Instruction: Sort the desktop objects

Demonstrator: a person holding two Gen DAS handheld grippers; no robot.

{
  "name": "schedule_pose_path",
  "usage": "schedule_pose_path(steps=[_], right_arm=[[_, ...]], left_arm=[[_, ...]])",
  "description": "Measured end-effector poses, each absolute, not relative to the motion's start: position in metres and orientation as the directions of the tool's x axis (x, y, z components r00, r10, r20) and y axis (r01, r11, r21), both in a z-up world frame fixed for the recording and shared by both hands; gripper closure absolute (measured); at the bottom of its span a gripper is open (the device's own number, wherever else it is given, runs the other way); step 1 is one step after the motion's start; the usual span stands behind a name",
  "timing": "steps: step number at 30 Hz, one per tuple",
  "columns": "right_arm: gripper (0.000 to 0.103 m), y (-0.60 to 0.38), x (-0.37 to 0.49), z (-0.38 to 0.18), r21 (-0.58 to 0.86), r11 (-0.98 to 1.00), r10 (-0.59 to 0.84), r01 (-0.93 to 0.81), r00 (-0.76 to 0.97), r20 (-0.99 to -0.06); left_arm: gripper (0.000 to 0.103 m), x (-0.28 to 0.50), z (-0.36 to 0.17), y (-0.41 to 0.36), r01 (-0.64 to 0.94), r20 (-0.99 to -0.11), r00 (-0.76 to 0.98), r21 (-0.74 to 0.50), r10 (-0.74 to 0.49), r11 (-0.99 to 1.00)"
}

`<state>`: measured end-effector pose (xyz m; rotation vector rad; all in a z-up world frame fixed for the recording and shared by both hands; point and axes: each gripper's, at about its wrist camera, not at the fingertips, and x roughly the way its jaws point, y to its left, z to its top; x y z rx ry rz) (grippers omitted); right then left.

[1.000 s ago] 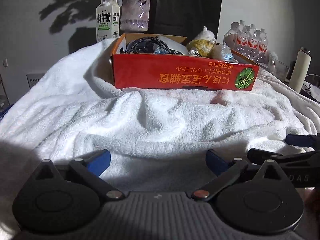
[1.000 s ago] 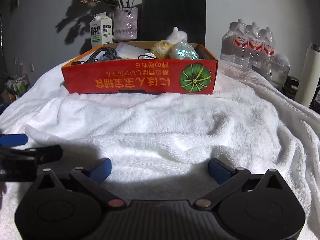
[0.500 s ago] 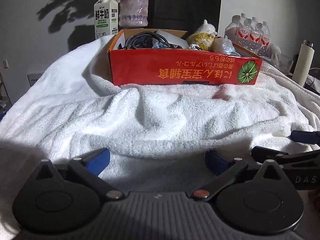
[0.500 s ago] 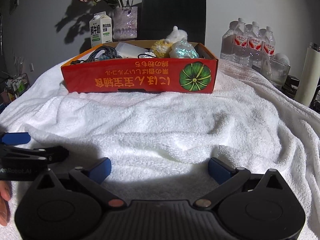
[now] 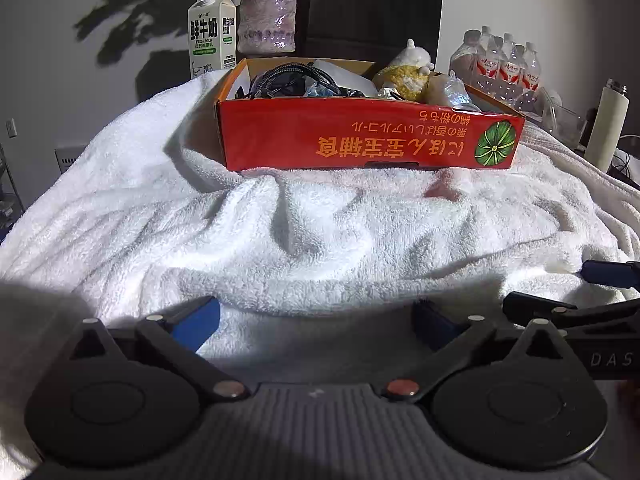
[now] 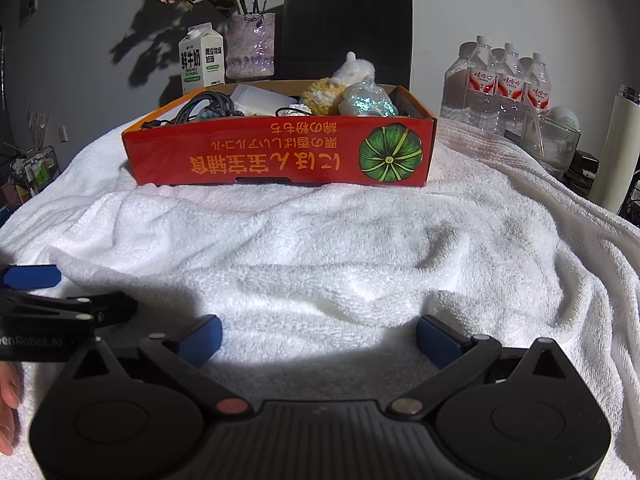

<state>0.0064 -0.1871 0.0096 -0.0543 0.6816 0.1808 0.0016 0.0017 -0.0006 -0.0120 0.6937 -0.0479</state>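
— So, what does my left wrist camera show?

— My left gripper [image 5: 316,322] hangs low over the rumpled white terry towel [image 5: 320,240], blue-padded fingers spread wide apart with nothing between them. The red cardboard box with a green pumpkin print [image 5: 372,142] sits farther back on the towel, holding a coil of dark braided cables [image 5: 280,78], a yellow-and-white plush toy [image 5: 406,70] and a crinkled clear plastic bag [image 5: 448,90]. Against the picture a second ago, the box stands a little higher in view and the white milk carton [image 5: 212,32] shows more fully. My right gripper's blue fingertip [image 5: 608,274] pokes in at the right edge.

— And the right wrist camera?

— My right gripper [image 6: 318,338] is likewise open and empty above the towel [image 6: 340,260]. The box [image 6: 280,152] lies straight ahead, well apart from the fingers, in much the same place as before. Beyond it stand the carton [image 6: 202,60], a black paper bag [image 6: 348,24], a pale glass vase of pink flowers [image 6: 250,46] and shrink-wrapped water bottles [image 6: 500,84]. My left gripper's arm [image 6: 68,310] reaches in farther from the left than earlier, with a fingertip of my hand [image 6: 10,392] below it.
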Motion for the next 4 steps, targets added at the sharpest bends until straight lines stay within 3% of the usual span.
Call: schedule_pose_path(steps=[4], right_arm=[[0.0, -0.1869, 0.0064, 0.0098, 0.009, 0.983, 0.148, -0.184, 0.762, -0.631]], left_arm=[[0.0, 0.0016, -0.0006, 0.0016, 0.04, -0.639, 0.768, -0.027, -0.048, 0.999]])
